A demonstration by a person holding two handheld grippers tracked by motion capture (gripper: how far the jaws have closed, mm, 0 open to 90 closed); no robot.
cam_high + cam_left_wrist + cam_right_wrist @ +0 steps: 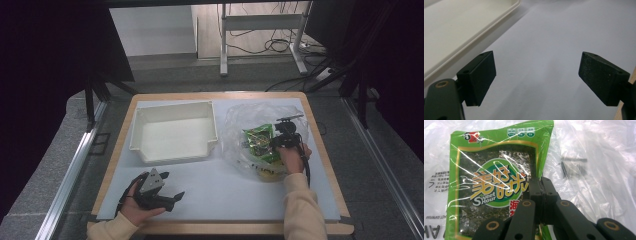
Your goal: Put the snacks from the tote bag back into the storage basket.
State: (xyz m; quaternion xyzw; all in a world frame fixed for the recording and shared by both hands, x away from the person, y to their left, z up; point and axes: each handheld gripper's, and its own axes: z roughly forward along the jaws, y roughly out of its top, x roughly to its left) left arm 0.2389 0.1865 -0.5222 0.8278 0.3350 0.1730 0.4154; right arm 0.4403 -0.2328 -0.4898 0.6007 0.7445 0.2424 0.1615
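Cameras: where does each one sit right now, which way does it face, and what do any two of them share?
High view: above the person's side of the table, looking forward and down; both forearms, left gripper, right gripper.
Left gripper view: rides the left gripper, looking along its wide-apart jaws over the white mat toward the white tray.
Right gripper view: rides the right gripper, jaws closed on the green seaweed packet inside the clear plastic bag.
Shared: high and left gripper views both show the tray; high and right gripper views both show packet and bag.

bare mat (pixel 220 185) near, white tray (pixel 172 132) blocks far-left
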